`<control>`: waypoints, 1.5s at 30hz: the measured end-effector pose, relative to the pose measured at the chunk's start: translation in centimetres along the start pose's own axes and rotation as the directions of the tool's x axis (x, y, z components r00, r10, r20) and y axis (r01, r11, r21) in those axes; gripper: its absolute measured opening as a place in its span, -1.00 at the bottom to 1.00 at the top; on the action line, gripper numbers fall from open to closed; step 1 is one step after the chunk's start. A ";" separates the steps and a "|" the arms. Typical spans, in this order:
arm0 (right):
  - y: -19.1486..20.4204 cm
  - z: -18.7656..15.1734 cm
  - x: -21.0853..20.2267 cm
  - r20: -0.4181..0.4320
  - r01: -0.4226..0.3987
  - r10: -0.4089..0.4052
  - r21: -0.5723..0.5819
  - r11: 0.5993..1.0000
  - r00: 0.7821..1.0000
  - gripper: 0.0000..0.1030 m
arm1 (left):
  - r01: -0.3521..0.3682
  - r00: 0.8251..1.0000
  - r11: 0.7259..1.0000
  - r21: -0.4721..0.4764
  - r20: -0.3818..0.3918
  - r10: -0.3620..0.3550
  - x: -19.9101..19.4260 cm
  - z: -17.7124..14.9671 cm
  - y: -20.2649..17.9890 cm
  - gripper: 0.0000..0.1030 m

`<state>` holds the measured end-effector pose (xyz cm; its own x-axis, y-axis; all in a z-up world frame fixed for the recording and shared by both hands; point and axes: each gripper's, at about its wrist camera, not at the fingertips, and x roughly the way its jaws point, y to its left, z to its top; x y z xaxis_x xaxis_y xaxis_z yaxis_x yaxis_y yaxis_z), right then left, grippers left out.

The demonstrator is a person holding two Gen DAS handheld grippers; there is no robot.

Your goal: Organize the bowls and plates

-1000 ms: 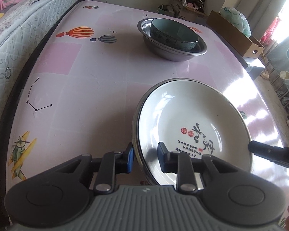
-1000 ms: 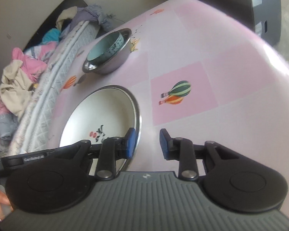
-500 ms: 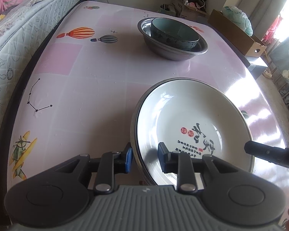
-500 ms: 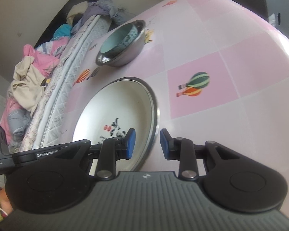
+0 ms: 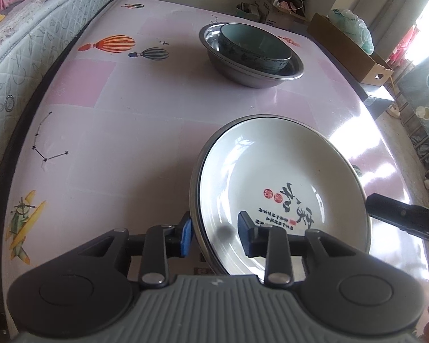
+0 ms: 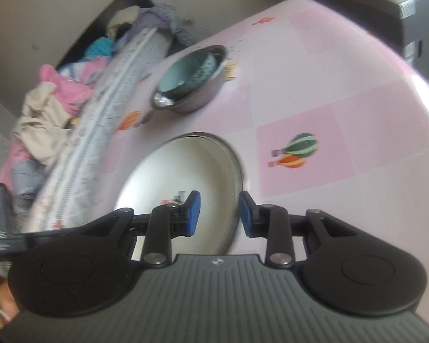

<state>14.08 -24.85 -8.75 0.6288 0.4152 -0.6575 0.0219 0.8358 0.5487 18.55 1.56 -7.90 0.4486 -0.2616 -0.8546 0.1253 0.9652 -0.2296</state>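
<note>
A white plate (image 5: 271, 177) with red and black writing lies stacked in a steel plate (image 5: 194, 188) on the pink table (image 5: 128, 114). My left gripper (image 5: 214, 235) straddles the stack's near-left rim; its jaws are opening and the pads stand clear of the rim. My right gripper (image 6: 218, 214) straddles the opposite rim of the white plate (image 6: 186, 165), its pads apart with the rim close to the right one. One right finger (image 5: 400, 217) shows at the plate's right side. Farther back, a teal bowl (image 5: 254, 43) sits inside a steel bowl (image 5: 260, 77).
A mattress (image 5: 28, 37) runs along the table's left edge, with piled clothes (image 6: 51, 105) on it. Cardboard boxes (image 5: 349, 45) stand beyond the far right corner. A grey cabinet (image 6: 414, 28) stands past the table's far end.
The left jaws have widened a little around the rim. The right gripper has shifted farther over the plate, so the rim now lies near its right pad.
</note>
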 end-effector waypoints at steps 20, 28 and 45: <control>-1.9 -1.3 1.2 -0.025 0.082 -0.081 0.054 0.995 0.996 -0.45 | 0.026 1.000 1.000 0.009 0.008 -0.026 0.1 -0.3 -0.5 -0.40; -0.4 -1.1 1.7 -0.029 0.112 -0.111 0.013 0.994 0.993 -0.42 | 0.015 1.000 1.000 0.016 0.006 -0.015 0.2 -0.2 -0.6 -0.39; -0.6 -0.4 2.0 -0.038 0.118 -0.118 0.002 0.993 0.992 -0.42 | -0.015 1.000 0.999 0.037 -0.007 0.016 0.3 0.2 -1.1 -0.39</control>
<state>15.04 -24.36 -10.61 0.5917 0.3271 -0.7368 0.0973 0.8783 0.4681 18.70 0.44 -7.81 0.4439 -0.2465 -0.8615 0.1513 0.9682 -0.1991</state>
